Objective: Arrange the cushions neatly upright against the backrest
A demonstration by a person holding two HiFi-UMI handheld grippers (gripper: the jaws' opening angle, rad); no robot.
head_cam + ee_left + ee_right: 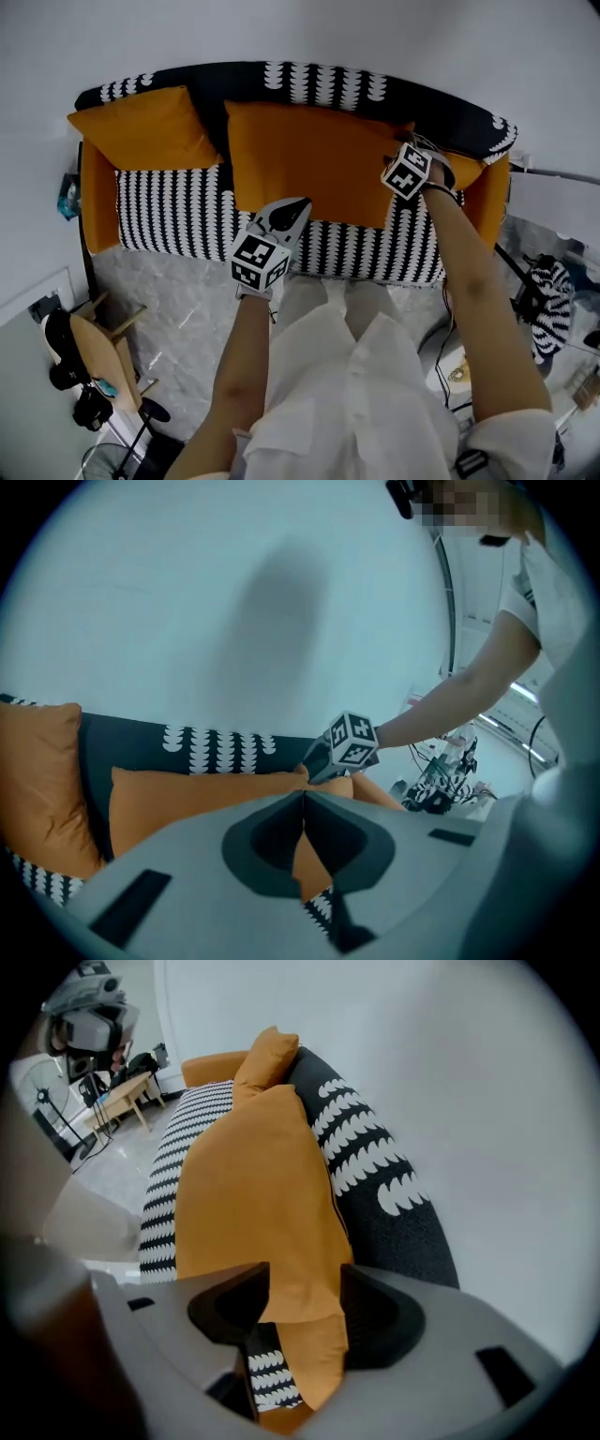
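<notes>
Orange big cushion [309, 159]: propped against the backrest [319, 84], mid-sofa [178, 220].
Small cushion [145, 127]: also orange, tucked into the sofa's left back corner.
Left gripper [303, 799]: jaws are shut tight, held at the big cushion's lower edge; whether fabric is pinched can't be made out tbh.
Right gripper [305, 1293]: jaws are spread wide, with the big cushion's top right corner seen between them, not squeezed.

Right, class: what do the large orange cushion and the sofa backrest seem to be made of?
Large orange cushion: likely woven cloth, matte, soft-filled; its surface dents and one corner hangs limp. Sofa backrest: likely upholstery fabric, matte black with white scallop pattern, no sheen.
</notes>
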